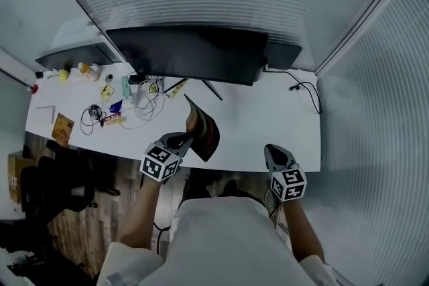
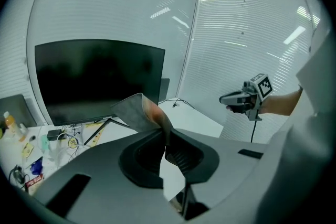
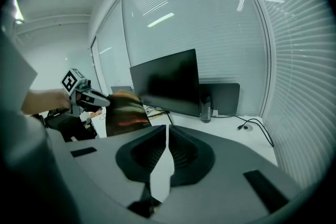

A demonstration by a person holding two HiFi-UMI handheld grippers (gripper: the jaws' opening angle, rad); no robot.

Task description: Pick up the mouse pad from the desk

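Note:
The mouse pad (image 1: pixel 206 130) is a thin dark sheet with an orange-brown printed face. It hangs bent and lifted off the white desk (image 1: pixel 268 117), above the desk's front edge. My left gripper (image 1: pixel 190 138) is shut on its near edge. In the left gripper view the pad (image 2: pixel 137 110) rises curled from between the closed jaws of the left gripper (image 2: pixel 164 134). My right gripper (image 1: pixel 271 149) is to the right over the front edge, away from the pad. Its jaws (image 3: pixel 167 127) are together with nothing between them. From the right gripper view the pad (image 3: pixel 126 113) shows its printed face.
A wide dark monitor (image 1: pixel 191 53) stands at the back of the desk. Another dark screen (image 1: pixel 74 57) stands at the far left. Cables and several small items (image 1: pixel 100 110) lie on the desk's left part. A cable (image 1: pixel 305 87) and a dark bottle (image 3: pixel 205 107) are at the right.

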